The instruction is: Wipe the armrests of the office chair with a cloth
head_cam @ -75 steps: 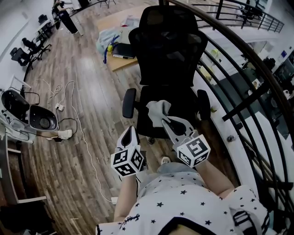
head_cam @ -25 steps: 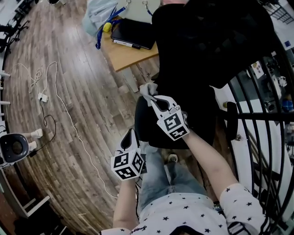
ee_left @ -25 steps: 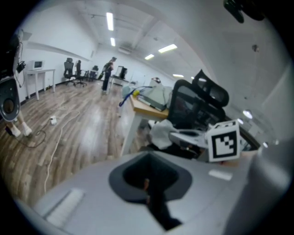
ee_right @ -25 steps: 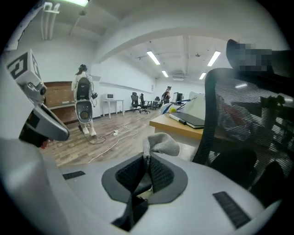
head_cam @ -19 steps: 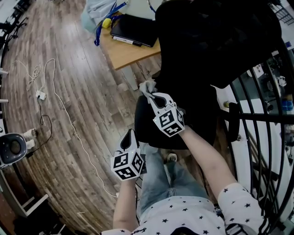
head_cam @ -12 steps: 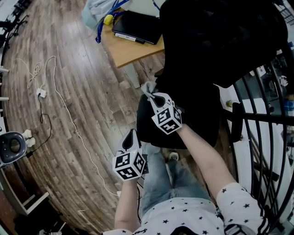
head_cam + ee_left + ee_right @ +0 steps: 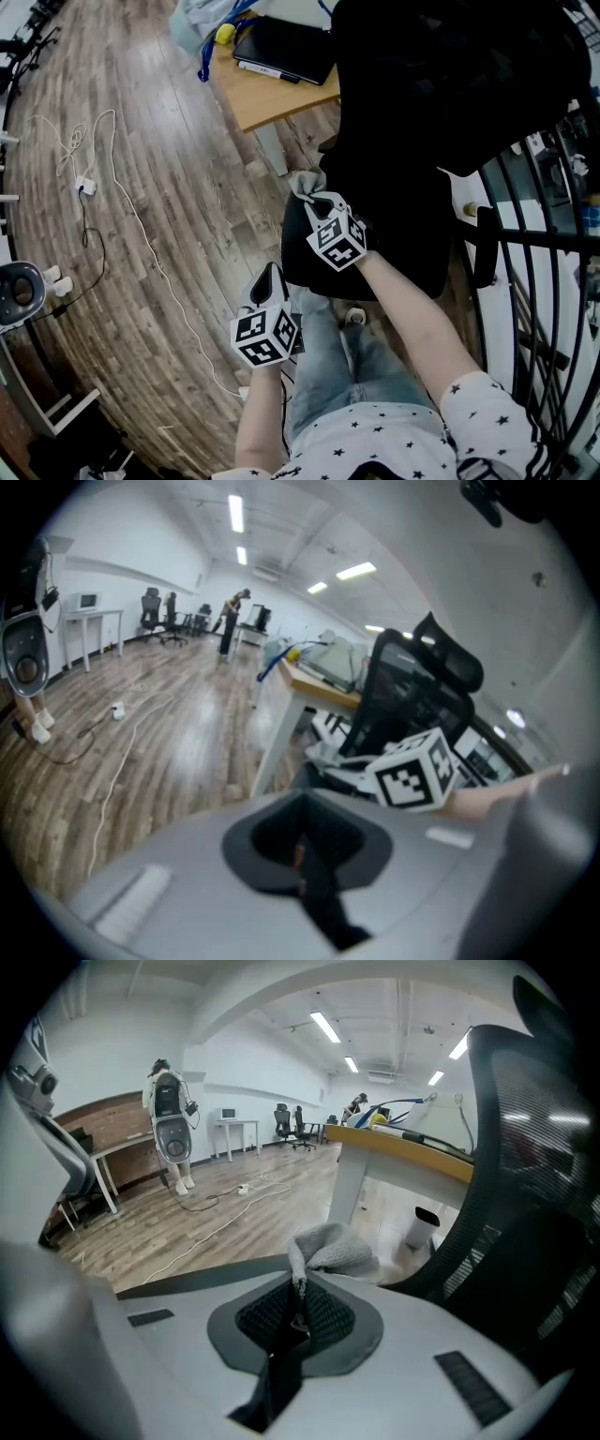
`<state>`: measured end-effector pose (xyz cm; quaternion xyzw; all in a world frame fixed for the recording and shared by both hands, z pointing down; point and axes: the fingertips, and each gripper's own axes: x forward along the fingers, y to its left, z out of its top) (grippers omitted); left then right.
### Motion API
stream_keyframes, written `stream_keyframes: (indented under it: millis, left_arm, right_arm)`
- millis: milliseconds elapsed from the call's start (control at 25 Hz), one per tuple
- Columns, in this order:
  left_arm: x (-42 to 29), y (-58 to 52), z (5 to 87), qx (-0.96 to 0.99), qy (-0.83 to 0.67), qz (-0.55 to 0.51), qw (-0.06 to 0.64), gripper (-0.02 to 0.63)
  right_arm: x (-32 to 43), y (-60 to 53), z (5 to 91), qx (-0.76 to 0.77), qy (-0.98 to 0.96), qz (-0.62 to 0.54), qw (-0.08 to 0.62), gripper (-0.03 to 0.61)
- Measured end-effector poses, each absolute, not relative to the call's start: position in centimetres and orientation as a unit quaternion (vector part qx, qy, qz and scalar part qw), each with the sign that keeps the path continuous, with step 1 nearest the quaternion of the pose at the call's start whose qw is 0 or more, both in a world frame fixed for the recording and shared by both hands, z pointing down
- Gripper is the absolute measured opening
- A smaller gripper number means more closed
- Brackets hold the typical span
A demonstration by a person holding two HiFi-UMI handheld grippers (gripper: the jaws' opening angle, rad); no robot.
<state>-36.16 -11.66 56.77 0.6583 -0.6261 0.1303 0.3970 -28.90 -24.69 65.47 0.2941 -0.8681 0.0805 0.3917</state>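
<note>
Cloth [image 7: 302, 182] — grey and crumpled — is sticking out past the tips of the right hand-held gripper [image 7: 317, 202]. Its jaws are clamping tight on one fold. The right gripper view is showing this pinch plainly, with the rest of the cloth [image 7: 334, 1246] bunching just ahead of the hand-held gripper [image 7: 298, 1290].

The cloth is lying at the near edge of the black office chair [image 7: 427, 103], on the head view's left. It is probably resting on the armrest there, though black on black is making that armrest hard to separate from the seat. The other armrest [image 7: 485, 246] is showing as a dark bar beside the railing [image 7: 539, 234], whose bars are partly crossing it.

The left hand-held gripper [image 7: 270, 276] is hanging lower, apart from the cloth and over the wooden floor [image 7: 141, 244]. Its own view is showing the jaws pressed together with nothing between them [image 7: 300, 841].

A wooden worktop [image 7: 272, 98] is standing just beside the chair — its far part is running under the backrest and out of sight. A thin cable [image 7: 112, 178] is trailing across the floor.
</note>
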Motion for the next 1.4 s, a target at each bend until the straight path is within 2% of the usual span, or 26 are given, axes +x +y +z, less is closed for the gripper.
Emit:
stream_keyframes:
  millis: [1400]
  left_arm:
    - [-37.0,-7.7,57.1,0.625,-0.657,0.116,0.406,0.005]
  right_arm:
    - [-30.1,-15.0,66.0,0.213,-0.879,0.083,0.418,0.026]
